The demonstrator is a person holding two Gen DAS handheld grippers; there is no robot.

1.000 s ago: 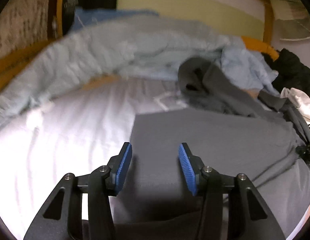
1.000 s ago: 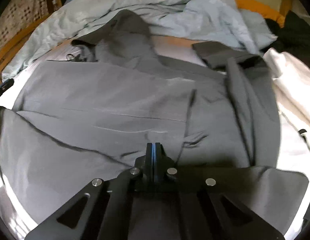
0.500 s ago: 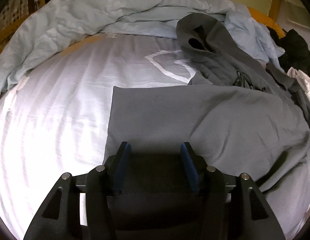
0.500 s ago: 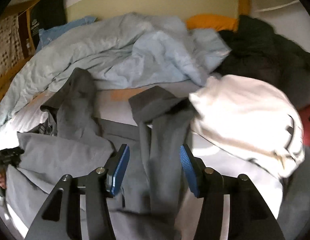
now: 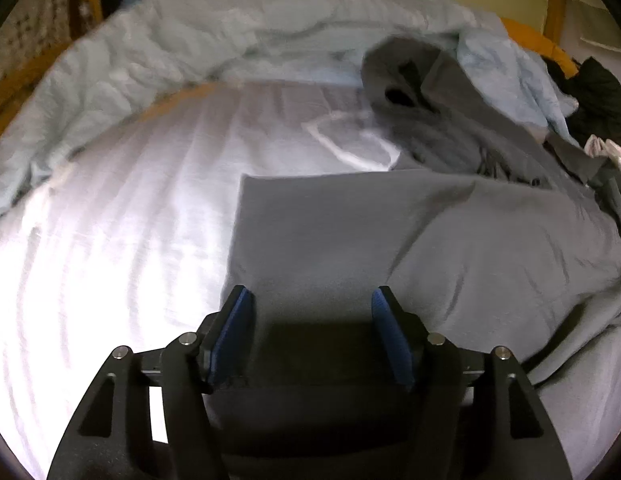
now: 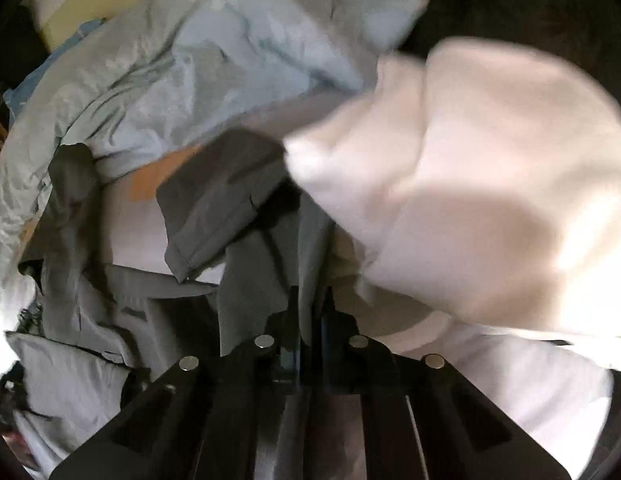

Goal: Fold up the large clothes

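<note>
Grey hoodie (image 5: 450, 248): on bed (image 5: 110, 240), one side folded in.
Your left tongs (image 5: 312, 330): closing, half spread over folded edge, pinching nothing.
Your right tongs (image 6: 310, 320): moved across from body to sleeve (image 6: 310, 240); spread half second ago, now closing on it. Sleeve fold next.

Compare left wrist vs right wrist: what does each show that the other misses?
Left wrist only: the left claw, jaws apart over the folded edge of the grey hoodie, and a wide bare stretch of white sheet.
Right wrist only: the right claw, closing on a grey sleeve, and nearly all of a big cream garment, of which the left view catches only a scrap.
Both: the hoodie, the pale blue duvet and the sheet.
</note>
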